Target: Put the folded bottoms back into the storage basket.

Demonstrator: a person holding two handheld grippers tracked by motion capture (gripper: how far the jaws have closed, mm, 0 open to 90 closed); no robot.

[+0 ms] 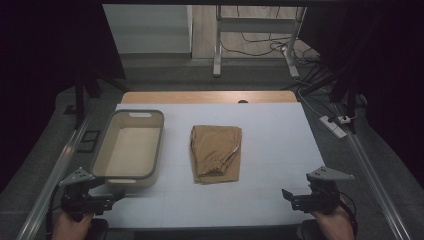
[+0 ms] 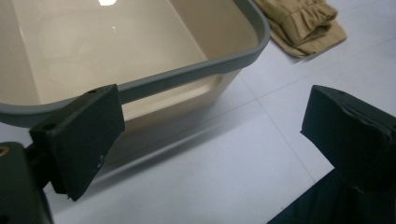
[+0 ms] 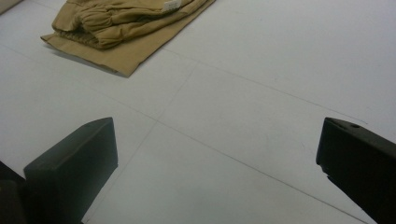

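A white table point(image 1: 265, 145) carries two things: a beige bin point(image 1: 129, 148) with a grey rim at about 9 o'clock from the centre, and a folded tan garment point(image 1: 216, 152) at the centre, just beside the bin but apart from it. The left gripper point(image 1: 102, 202) sits at 7 o'clock, held in a hand point(image 1: 70, 226) near the bin's near corner — its jaws stand wide apart with nothing between them, and in the left gripper view the bin point(image 2: 140, 56) lies close ahead, the garment point(image 2: 303, 23) beyond at 1 o'clock. The right gripper point(image 1: 290, 197) hovers at 5 o'clock, held in the other hand point(image 1: 332, 225), jaws likewise spread and empty; in its view the garment point(image 3: 121, 28) lies at 11 o'clock, well clear of the jaws, over bare table point(image 3: 261, 93).
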